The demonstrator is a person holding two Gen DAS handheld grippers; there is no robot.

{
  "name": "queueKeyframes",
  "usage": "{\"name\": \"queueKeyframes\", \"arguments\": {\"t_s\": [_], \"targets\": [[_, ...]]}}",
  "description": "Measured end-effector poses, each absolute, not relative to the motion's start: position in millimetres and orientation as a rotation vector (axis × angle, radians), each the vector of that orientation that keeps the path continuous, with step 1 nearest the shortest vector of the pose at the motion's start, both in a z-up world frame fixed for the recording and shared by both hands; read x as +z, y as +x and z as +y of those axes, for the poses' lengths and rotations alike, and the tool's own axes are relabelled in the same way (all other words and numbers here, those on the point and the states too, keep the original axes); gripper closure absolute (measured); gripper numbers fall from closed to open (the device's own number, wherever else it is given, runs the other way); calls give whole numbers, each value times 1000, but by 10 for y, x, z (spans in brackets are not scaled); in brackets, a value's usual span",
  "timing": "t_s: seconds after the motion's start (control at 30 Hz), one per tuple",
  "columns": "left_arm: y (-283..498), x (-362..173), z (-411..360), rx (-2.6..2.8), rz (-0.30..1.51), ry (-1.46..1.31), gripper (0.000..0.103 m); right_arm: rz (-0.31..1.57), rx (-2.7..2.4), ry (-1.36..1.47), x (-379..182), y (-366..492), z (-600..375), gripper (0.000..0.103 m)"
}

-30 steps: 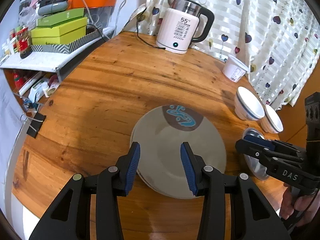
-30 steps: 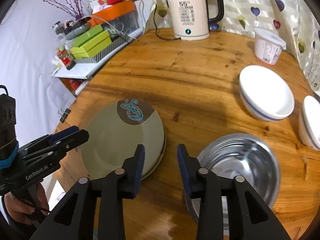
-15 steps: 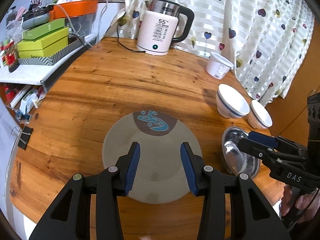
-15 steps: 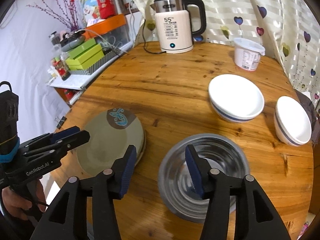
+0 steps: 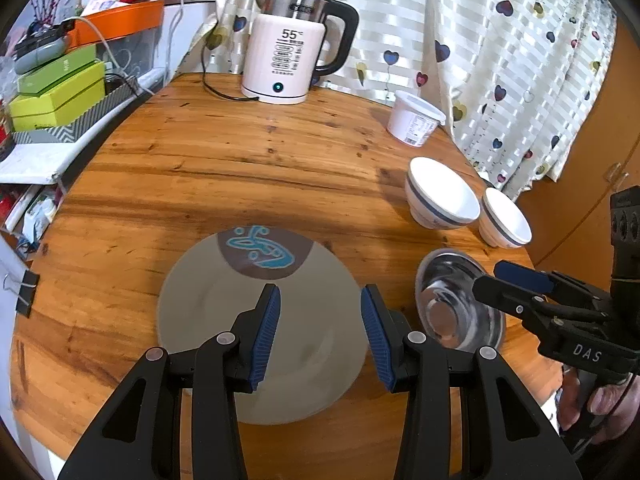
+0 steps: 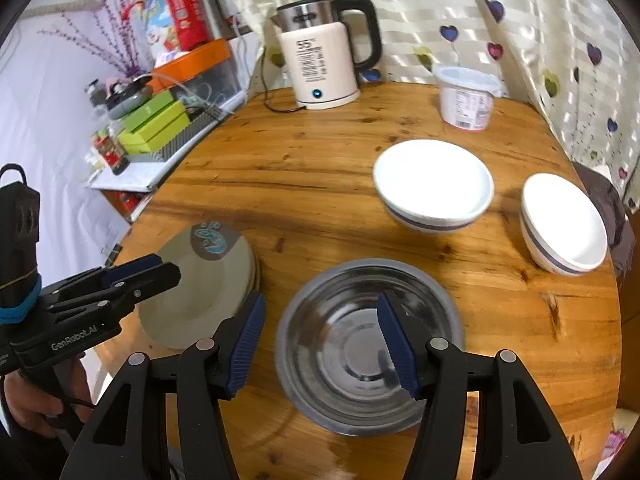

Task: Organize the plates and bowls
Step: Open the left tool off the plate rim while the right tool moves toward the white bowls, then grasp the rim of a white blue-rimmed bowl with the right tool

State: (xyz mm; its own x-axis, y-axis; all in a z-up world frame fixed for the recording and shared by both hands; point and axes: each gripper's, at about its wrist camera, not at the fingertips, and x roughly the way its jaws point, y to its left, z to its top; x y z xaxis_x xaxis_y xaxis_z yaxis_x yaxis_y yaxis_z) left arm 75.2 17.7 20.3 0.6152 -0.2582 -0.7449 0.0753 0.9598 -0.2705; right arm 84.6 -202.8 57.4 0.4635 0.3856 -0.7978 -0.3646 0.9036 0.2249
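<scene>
So your plates (image 5: 260,320) sit stacked; beside them, steel bowl (image 6: 368,344) and two white bowls (image 6: 434,184) remain unnested; left claw (image 5: 320,328) spread empty, right claw (image 6: 320,344) opening, empty.

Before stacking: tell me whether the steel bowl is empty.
Empty: the steel bowl stands upright on the table, its bare shiny bottom showing.

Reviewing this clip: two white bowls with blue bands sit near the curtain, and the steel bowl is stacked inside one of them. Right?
Not stacked. The steel bowl stands by itself on the table, apart from both white bowls near the curtain; the right wrist view shows this.
</scene>
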Motion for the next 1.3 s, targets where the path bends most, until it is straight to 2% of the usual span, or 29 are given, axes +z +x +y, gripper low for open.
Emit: {"name": "queueKeyframes", "arguments": {"t_s": [0.67, 0.8, 1.17, 1.3], "targets": [[1109, 292, -281, -286, 916, -177, 60, 983, 346, 146, 566, 1029, -2632, 46], [1204, 296, -379, -301, 921, -168, 60, 1003, 347, 180, 513, 1080, -2684, 57], [1492, 310, -627, -348, 941, -154, 60, 1009, 333, 235, 461, 1244, -2845, 58], [1643, 327, -708, -363, 941, -160, 60, 1004, 314, 246, 457, 1376, -2891, 66]]}}
